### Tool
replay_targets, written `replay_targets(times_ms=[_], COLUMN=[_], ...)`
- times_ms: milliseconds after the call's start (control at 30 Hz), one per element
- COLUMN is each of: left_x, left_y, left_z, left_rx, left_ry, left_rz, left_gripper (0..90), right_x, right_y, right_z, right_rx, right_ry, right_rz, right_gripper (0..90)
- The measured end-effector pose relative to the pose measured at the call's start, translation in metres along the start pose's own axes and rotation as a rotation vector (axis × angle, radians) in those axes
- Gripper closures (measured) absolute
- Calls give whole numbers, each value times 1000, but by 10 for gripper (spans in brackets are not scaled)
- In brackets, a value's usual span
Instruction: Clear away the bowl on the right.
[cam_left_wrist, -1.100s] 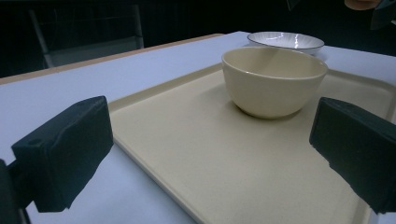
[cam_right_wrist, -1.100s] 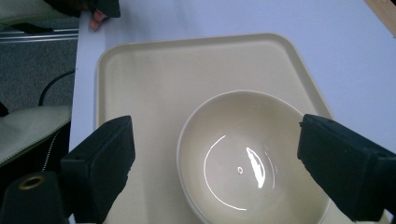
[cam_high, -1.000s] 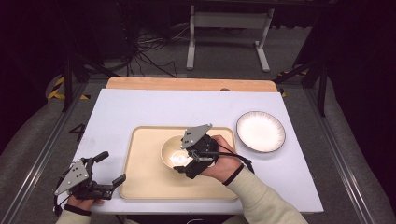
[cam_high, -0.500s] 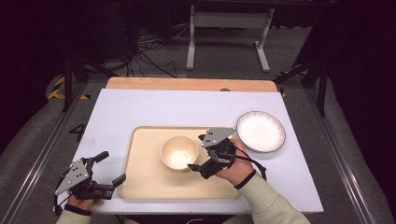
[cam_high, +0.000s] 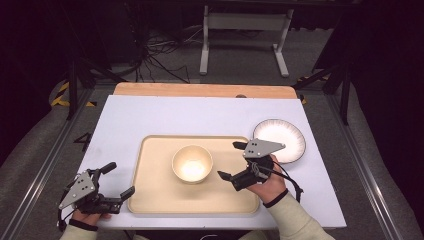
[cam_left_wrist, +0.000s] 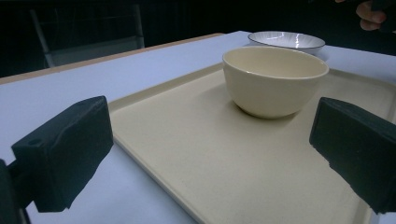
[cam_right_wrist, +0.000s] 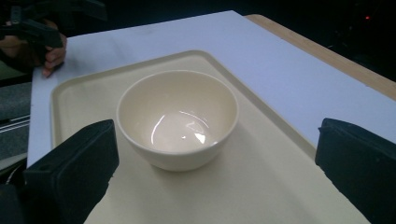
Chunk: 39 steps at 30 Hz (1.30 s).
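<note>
Cream ceramic bowl (cam_high: 192, 163) stands upright and empty in the middle of the beige plastic tray (cam_high: 150, 195), so that placement looks done. Beside it, the right gripper (cam_high: 229, 161) has just been opening its jaws, with nothing between them. The left gripper (cam_high: 120, 180) rests wide apart at the tray's corner. What seems left is the white ribbed plate (cam_high: 279, 139), which sits on the table outside the tray.

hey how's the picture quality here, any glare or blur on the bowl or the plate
Right gripper view: bright glare streaks inside the bowl, jaws soft-edged. Left gripper view: the bowl is sharp, the plate behind slightly soft, jaws blurred. High view: the plate looks washed out, dark surroundings beyond the table.
</note>
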<state>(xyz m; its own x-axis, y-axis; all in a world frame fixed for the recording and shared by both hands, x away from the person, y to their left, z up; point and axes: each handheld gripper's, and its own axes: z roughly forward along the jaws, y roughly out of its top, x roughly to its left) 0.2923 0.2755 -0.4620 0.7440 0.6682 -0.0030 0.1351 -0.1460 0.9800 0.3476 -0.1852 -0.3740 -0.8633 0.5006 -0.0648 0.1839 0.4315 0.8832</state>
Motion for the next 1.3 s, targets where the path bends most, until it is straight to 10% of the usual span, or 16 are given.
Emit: replay_targets(times_ms=[367, 1300], left_x=[0, 0], left_y=[0, 0], left_z=[0, 0], left_rx=[0, -1], left_ry=[-2, -3], left_rz=[3, 2], left_gripper=[2, 2], right_x=[-12, -16], right_y=[-27, -74], right_z=[-27, -44], right_rx=[-105, -319], right_ry=[-101, -174], right_rz=[35, 63], right_gripper=[0, 0])
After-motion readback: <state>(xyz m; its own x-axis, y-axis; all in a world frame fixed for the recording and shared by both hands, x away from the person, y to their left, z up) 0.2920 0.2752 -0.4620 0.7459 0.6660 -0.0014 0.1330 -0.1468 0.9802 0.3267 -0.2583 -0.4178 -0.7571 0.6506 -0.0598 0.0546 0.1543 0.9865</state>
